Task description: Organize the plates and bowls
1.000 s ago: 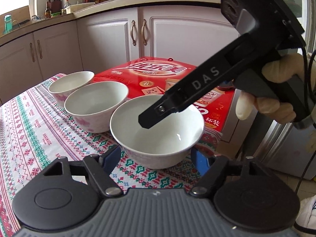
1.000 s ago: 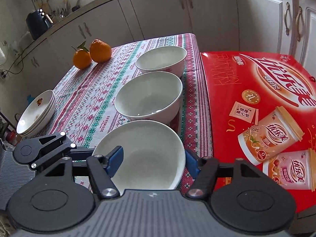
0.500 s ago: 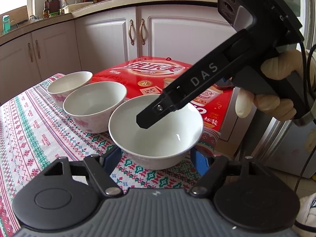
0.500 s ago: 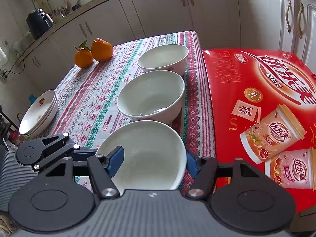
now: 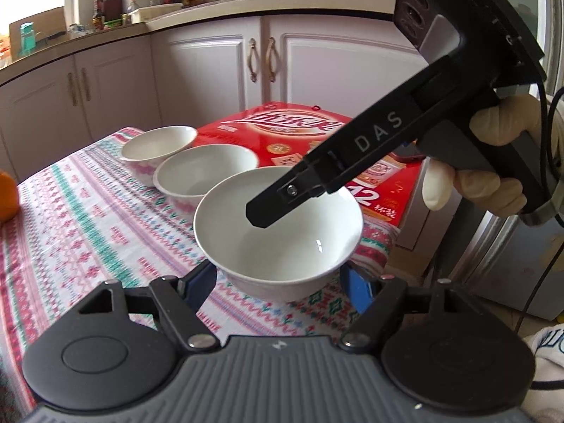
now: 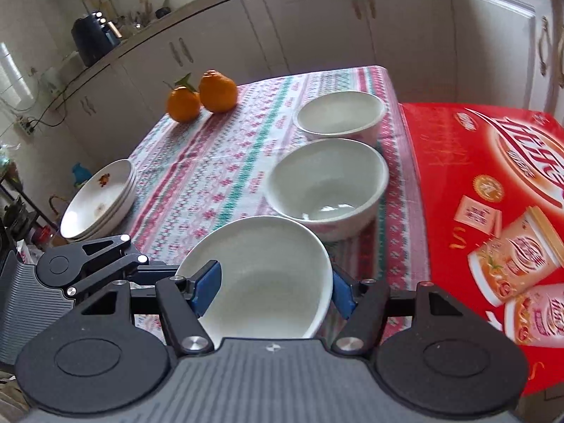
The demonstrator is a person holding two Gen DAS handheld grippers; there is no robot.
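Three white bowls stand in a row along the tablecloth's right edge. The near bowl (image 5: 282, 246) (image 6: 261, 282) sits between the blue pads of my left gripper (image 5: 278, 285), which is shut on its lower body. My right gripper (image 6: 275, 292) is shut on the same bowl, one pad over the rim and the other outside the wall. Its black finger (image 5: 317, 176) reaches over the bowl in the left wrist view. The middle bowl (image 6: 328, 190) and the far bowl (image 6: 340, 114) stand untouched. A stack of white plates (image 6: 98, 201) rests at the table's left edge.
A large red box (image 6: 493, 194) lies just right of the bowls. Two oranges (image 6: 201, 97) sit at the far side of the patterned tablecloth (image 6: 211, 162). White kitchen cabinets close off the back. A gloved hand (image 5: 493, 176) holds the right gripper's handle.
Both grippers have shifted together with the near bowl, slightly up and leftward. The other bowls and the red box slid right in both views, and an orange edged into the left wrist view.
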